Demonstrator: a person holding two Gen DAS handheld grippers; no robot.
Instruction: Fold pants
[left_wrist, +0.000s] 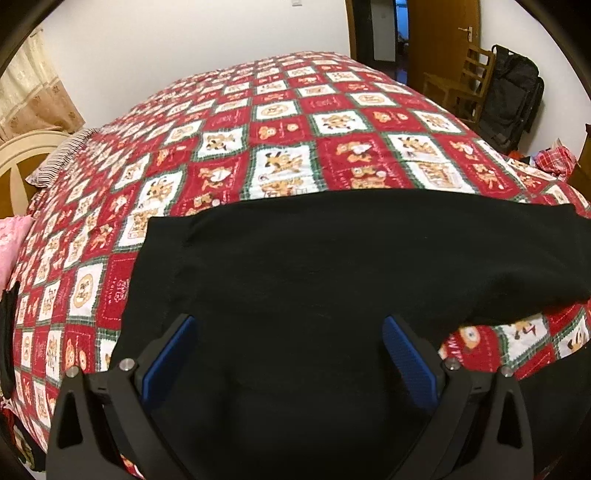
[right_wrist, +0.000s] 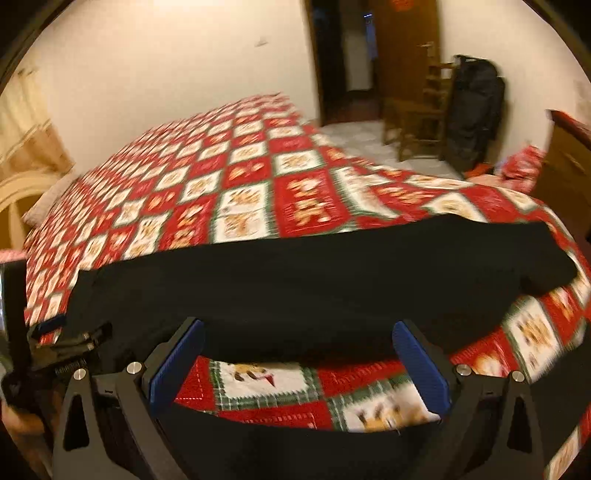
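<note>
Black pants (left_wrist: 332, 266) lie spread across the near part of the bed, on the red checked bedspread (left_wrist: 280, 122). My left gripper (left_wrist: 288, 332) is open, its blue pads wide apart just above the pants' near left part, holding nothing. In the right wrist view the pants (right_wrist: 314, 280) run as a long black band from left to right, with another black part (right_wrist: 295, 446) at the near edge. My right gripper (right_wrist: 297, 339) is open and empty over the bedspread (right_wrist: 280, 387) between these parts. The left gripper (right_wrist: 55, 332) shows at that view's left edge.
A pink pillow (left_wrist: 11, 243) and a striped pillow (left_wrist: 62, 155) lie at the bed's left by a cream headboard (left_wrist: 22, 166). A wooden chair (left_wrist: 461, 85), a black bag (left_wrist: 513, 99) and a door (left_wrist: 439, 37) stand at the far right. Red clothes (left_wrist: 554, 162) lie beside the bed.
</note>
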